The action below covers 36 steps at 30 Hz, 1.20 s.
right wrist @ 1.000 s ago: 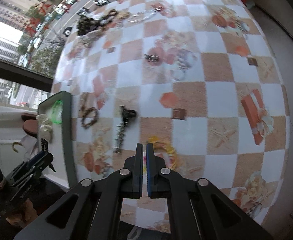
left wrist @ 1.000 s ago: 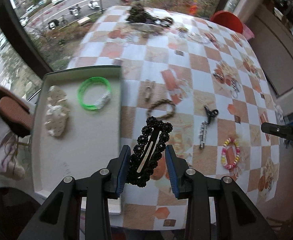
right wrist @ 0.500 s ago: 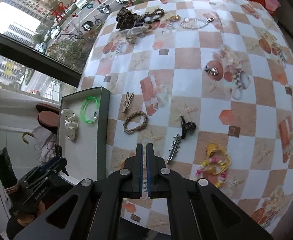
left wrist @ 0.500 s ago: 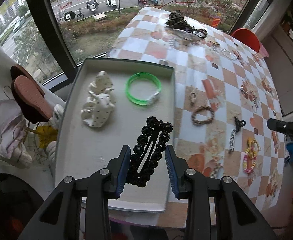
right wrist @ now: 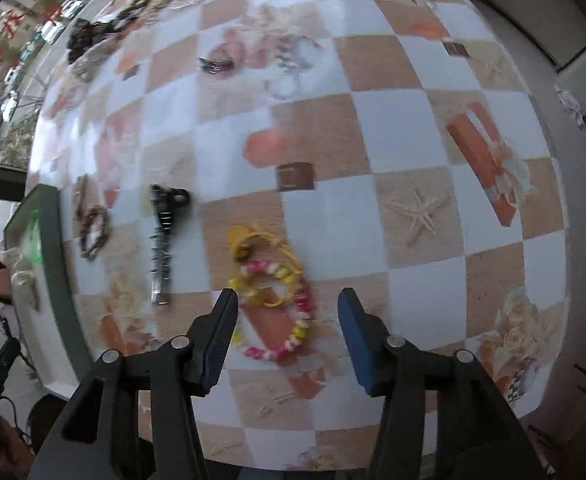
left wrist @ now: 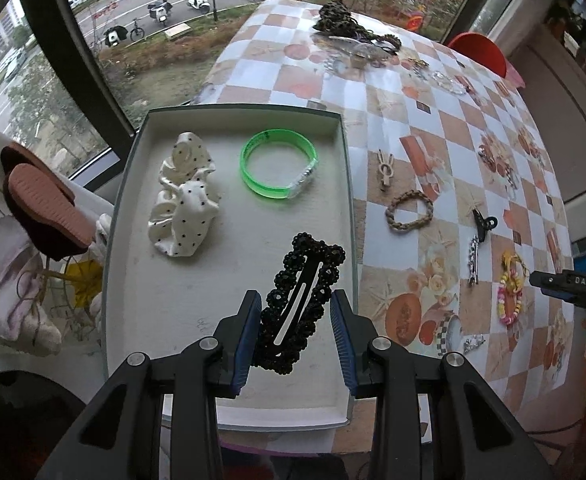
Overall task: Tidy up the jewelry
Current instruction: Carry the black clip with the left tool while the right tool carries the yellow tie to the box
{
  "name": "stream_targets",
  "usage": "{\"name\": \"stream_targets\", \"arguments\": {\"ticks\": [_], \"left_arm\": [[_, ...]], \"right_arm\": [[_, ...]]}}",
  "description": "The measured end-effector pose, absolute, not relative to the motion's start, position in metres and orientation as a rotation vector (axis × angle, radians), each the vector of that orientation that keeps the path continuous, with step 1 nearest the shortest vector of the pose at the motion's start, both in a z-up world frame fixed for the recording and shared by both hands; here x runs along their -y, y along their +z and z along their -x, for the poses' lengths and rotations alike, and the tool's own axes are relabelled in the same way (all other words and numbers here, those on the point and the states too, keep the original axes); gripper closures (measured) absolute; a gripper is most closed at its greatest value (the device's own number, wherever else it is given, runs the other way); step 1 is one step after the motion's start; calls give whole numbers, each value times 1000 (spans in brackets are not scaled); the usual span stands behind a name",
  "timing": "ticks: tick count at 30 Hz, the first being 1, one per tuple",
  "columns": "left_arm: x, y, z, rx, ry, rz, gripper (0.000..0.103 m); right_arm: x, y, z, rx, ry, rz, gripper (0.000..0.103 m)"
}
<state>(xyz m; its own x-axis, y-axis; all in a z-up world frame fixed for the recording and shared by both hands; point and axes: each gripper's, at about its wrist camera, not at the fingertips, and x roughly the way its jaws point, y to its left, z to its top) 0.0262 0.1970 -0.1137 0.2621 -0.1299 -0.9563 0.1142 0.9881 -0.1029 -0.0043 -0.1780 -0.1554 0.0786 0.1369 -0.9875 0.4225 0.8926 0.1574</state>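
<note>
1. The left hand-held gripper (left wrist: pixel 296 334) is pinching a black beaded hair clip (left wrist: pixel 299 305) and is hanging over the lower right part of the tray (left wrist: pixel 131 184), so the clip is sitting above the tray floor, close to its right wall.
2. The right hand-held gripper (right wrist: pixel 287 330) is standing spread, its jaws having just been opening, and nothing is pinched between them; the pink and yellow bead bracelet (right wrist: pixel 277 300) is lying on the desk (right wrist: pixel 373 128) between and just ahead of the fingers.
3. Risk on the left: the clip is tilted and gripped only at its lower end, so it may be swinging loose or, if let go so near the wall, landing on the rim and sliding out onto the desk.
4. Risk on the right: the picture is blurred with motion, and closing now could be catching only one strand, or pushing the bracelet along the slick cloth.
5. The tray is holding a white dotted scrunchie (left wrist: pixel 183 200) at upper left and a green bangle (left wrist: pixel 279 168) at upper centre, well apart.
6. A braided band (left wrist: pixel 409 211) and a long silver clip (left wrist: pixel 478 246) are waiting on the desk outside it.
</note>
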Motion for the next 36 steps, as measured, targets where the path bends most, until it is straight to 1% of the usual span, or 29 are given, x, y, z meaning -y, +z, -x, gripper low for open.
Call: {"name": "stream_targets", "arguments": {"ticks": [3, 5, 6, 9, 10, 11, 12, 24, 33, 36], "left_arm": [[-193, -114, -27, -1298, -172, -5, 63], [-192, -114, -28, -1299, -175, -13, 63], [-192, -114, -28, -1299, -175, -17, 63], [-192, -114, -27, -1299, -174, -22, 63], [-192, -114, -27, -1300, -172, -23, 63], [-193, -114, -27, -1301, -171, -22, 63], [-193, -114, -27, -1302, -169, -20, 63], [-196, -112, -31, -1291, -170, 0, 63], [-214, -106, -33, -1267, -135, 42, 63], [-227, -106, -33, -1263, -108, 61, 63]], "right_arm": [[174, -161, -3, -1485, -228, -416, 47], [170, -169, -11, -1494, -224, -389, 49], [169, -174, -15, -1502, -229, -376, 51], [170, -182, -21, -1504, -232, -386, 61], [171, -182, -22, -1500, -232, -393, 70], [171, -182, -23, -1504, -234, -390, 91], [170, -182, -25, -1510, -236, -384, 99], [155, -122, -29, -1395, -124, -449, 99], [83, -77, -61, -1326, 95, -432, 99], [50, -71, -76, -1321, 178, -415, 99]]}}
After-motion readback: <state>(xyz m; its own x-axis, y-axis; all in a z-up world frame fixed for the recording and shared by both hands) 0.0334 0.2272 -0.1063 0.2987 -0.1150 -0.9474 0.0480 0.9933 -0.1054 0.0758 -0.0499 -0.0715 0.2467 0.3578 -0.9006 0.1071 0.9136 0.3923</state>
